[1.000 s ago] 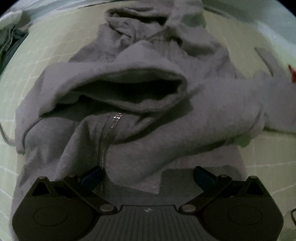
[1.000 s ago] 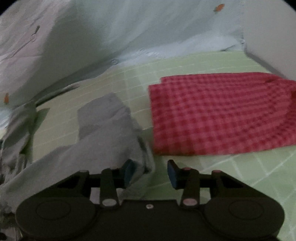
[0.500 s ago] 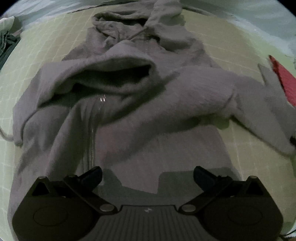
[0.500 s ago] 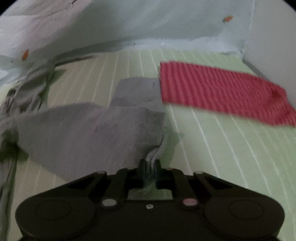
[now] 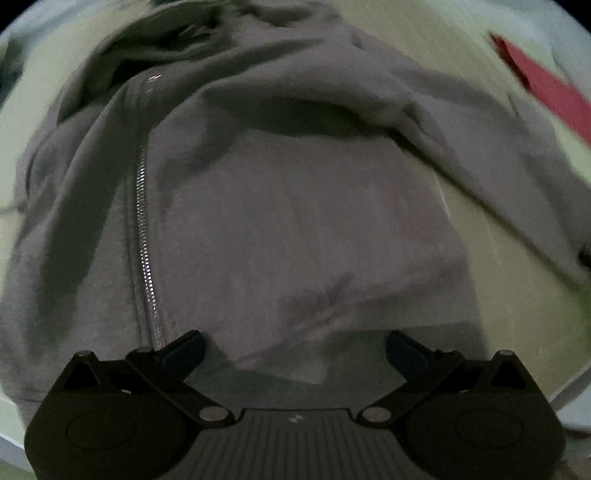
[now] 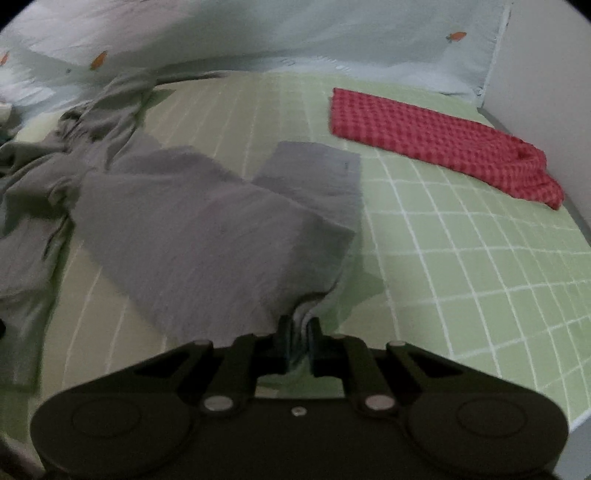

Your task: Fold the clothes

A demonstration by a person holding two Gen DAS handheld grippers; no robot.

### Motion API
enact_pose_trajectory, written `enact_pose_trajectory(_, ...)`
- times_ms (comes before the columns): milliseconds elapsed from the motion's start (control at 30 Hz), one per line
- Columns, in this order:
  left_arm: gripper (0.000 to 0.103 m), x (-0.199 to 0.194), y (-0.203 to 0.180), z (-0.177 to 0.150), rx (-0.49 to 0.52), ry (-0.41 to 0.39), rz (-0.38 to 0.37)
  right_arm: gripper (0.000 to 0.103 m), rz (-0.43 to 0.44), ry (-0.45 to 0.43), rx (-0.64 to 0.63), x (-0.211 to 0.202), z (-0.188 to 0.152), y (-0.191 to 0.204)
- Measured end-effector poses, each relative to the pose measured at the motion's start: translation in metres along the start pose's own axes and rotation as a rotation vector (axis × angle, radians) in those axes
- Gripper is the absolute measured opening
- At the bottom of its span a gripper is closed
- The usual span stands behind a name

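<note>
A grey zip-up hoodie (image 5: 280,206) lies spread on the green checked bed sheet (image 6: 461,229), its silver zipper (image 5: 144,229) running up the left half. In the left wrist view my left gripper (image 5: 293,349) hovers open just over the hoodie's bottom hem, nothing between its fingers. In the right wrist view my right gripper (image 6: 299,332) is shut on the edge of the hoodie's grey sleeve (image 6: 207,229), which stretches away to the left toward the bunched body (image 6: 55,162). The sleeve's cuff end (image 6: 314,173) lies flat on the sheet beyond.
A folded red checked garment (image 6: 443,140) lies at the back right of the bed, seen as a red strip (image 5: 546,92) in the left wrist view. A pale carrot-print blanket (image 6: 258,33) lines the back. A wall (image 6: 546,66) stands at right.
My right gripper closed on the sleeve edge and has drawn it back toward the camera. My left gripper moved down toward the hoodie's hem and stays open.
</note>
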State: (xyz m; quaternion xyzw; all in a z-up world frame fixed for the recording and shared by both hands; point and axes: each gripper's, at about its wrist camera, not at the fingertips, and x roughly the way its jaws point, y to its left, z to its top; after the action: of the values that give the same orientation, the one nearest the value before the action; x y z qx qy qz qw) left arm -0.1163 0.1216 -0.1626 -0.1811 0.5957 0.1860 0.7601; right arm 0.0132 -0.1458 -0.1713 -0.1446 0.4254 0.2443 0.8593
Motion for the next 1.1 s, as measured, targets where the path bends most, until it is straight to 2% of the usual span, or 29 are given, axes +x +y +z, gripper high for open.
enact_pose_trajectory(133,0.103,0.002,-0.009,-0.014,0.033,-0.012,0.036,0.015,0.037,0.005,0.039,-0.006,-0.006,-0.007)
enact_pose_trajectory(233,0.103,0.003,-0.016,-0.024,0.058,-0.021,0.063,0.037,0.039,-0.033,0.096,-0.012,0.000,-0.017)
enact_pose_trajectory(267,0.103,0.003,-0.018,-0.028,0.067,-0.024,0.072,0.038,0.038,-0.061,0.116,-0.016,0.004,-0.020)
enact_pose_trajectory(333,0.103,0.004,-0.020,-0.030,0.066,-0.027,0.081,0.048,0.051,-0.122,0.144,-0.021,0.015,-0.030)
enact_pose_trajectory(433,0.103,0.004,-0.020,-0.029,0.055,-0.026,0.084,0.069,0.071,-0.167,0.198,-0.009,0.032,-0.047)
enact_pose_trajectory(500,0.103,0.005,-0.020,-0.029,0.051,-0.025,0.085,0.070,0.084,-0.185,0.237,0.004,0.044,-0.060)
enact_pose_trajectory(633,0.103,0.005,-0.020,-0.029,0.038,-0.025,0.091,0.061,0.112,-0.173,0.256,0.045,0.065,-0.075)
enact_pose_trajectory(733,0.103,0.005,-0.020,-0.029,0.024,-0.023,0.098,0.059,0.135,-0.158,0.252,0.066,0.072,-0.076)
enact_pose_trajectory(800,0.103,0.005,-0.021,-0.028,0.011,-0.018,0.105,0.052,0.135,-0.154,0.232,0.073,0.074,-0.073)
enact_pose_trajectory(833,0.103,0.005,-0.022,-0.027,0.005,-0.015,0.109,0.043,0.135,-0.152,0.222,0.077,0.075,-0.072)
enact_pose_trajectory(867,0.103,0.005,-0.022,-0.027,-0.002,-0.013,0.114,0.027,0.134,-0.150,0.210,0.080,0.075,-0.071)
enact_pose_trajectory(900,0.103,0.005,-0.023,-0.027,-0.009,-0.012,0.117,0.022,0.125,-0.151,0.190,0.080,0.075,-0.071)
enact_pose_trajectory(933,0.103,0.006,-0.023,-0.026,-0.016,-0.010,0.120,0.012,0.110,-0.158,0.180,0.079,0.073,-0.073)
enact_pose_trajectory(1033,0.103,0.006,-0.024,-0.026,-0.033,-0.004,0.126,0.003,0.046,-0.168,0.206,0.070,0.064,-0.091)
enact_pose_trajectory(1100,0.103,0.006,-0.024,-0.025,-0.045,-0.001,0.128,0.003,-0.031,-0.169,0.224,0.060,0.053,-0.109)
